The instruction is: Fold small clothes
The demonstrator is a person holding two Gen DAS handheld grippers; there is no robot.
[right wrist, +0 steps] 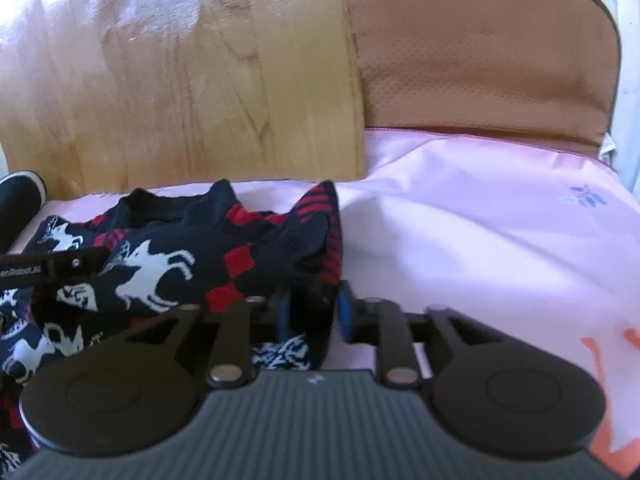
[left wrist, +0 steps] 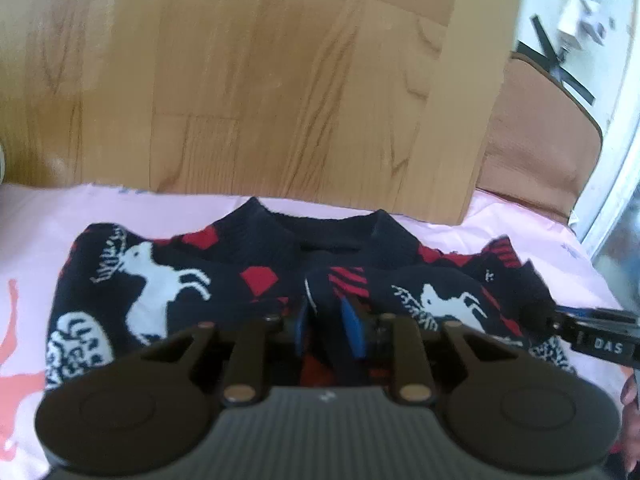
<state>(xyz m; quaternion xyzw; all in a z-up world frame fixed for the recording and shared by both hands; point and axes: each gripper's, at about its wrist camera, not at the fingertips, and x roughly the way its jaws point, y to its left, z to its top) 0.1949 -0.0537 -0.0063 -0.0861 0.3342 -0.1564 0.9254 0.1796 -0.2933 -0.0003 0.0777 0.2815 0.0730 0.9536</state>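
**Both grippers pinching the sweater on the pink sheet**

The small navy sweater [left wrist: 256, 280], patterned with white deer and red diamonds, lies on the pink sheet [left wrist: 36, 216] with its collar toward the wooden headboard [left wrist: 240, 80]. I see my left gripper [left wrist: 329, 322] clamped on a fold of knit near the garment's middle, its blue pads [left wrist: 352, 328] pressing cloth between them. My right gripper [right wrist: 314, 314] is likewise closed on dark fabric at the sweater's right edge, beside bare sheet. A brown cushion [right wrist: 480, 60] stands behind, right of the headboard.
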